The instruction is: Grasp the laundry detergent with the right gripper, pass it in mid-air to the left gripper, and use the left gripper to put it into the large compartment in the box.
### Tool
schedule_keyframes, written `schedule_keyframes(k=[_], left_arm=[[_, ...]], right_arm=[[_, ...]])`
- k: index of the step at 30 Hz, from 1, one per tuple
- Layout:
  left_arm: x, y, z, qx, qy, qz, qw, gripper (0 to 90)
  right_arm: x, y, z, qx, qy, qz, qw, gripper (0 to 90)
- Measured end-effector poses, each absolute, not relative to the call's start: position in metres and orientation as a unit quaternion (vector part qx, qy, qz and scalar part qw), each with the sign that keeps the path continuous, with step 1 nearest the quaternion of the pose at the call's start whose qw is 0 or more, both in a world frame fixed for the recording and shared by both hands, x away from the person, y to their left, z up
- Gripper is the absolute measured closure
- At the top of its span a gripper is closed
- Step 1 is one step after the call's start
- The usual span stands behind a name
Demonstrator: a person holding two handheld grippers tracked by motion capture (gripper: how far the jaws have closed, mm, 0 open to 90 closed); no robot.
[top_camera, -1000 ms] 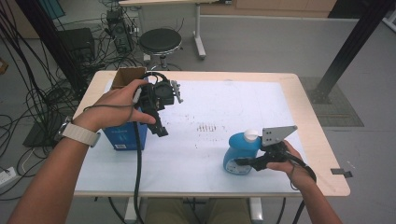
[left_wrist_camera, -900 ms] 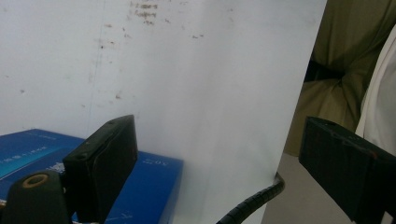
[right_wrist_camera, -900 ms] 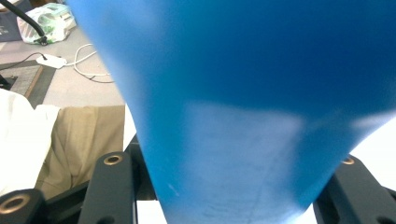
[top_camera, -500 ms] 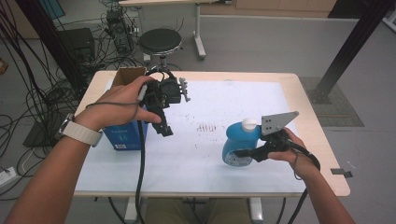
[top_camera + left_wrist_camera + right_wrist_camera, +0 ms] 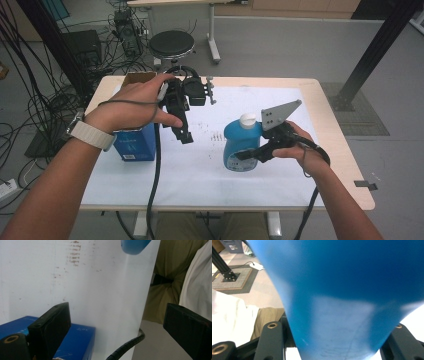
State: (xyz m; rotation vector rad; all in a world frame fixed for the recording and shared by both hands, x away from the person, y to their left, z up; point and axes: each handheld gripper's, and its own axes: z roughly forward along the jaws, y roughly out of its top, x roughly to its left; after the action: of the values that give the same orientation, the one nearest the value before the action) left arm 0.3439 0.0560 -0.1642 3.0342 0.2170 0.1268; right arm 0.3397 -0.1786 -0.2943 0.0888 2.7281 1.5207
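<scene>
Blue box [image 5: 135, 142] at table's [image 5: 345, 160] left edge, on white sheet [image 5: 200, 170]; open carton [image 5: 139, 78] behind it. Brown specks [image 5: 216, 135] mid-sheet. Black stool [image 5: 172, 45] beyond table. Cables [image 5: 45, 100] on floor, left.

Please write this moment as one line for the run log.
right gripper: shut on blue bottle | left gripper: open, jaws just opening, nothing between | blue box: on table
</scene>
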Motion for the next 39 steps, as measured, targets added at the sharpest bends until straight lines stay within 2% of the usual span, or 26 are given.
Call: schedule_keyframes(k=[19,39], left_arm=[[0.337,0.034,-0.141,0.997,0.048,0.04,0.038,7.4],[0.34,0.01,-0.14,0.999,0.031,0.029,0.033,7.5]], right_arm=[[0.352,-0.14,-0.279,0.006,0.871,0.491,-0.012,44.2],[0.353,-0.121,-0.281,-0.002,0.872,0.489,-0.025,44.2]])
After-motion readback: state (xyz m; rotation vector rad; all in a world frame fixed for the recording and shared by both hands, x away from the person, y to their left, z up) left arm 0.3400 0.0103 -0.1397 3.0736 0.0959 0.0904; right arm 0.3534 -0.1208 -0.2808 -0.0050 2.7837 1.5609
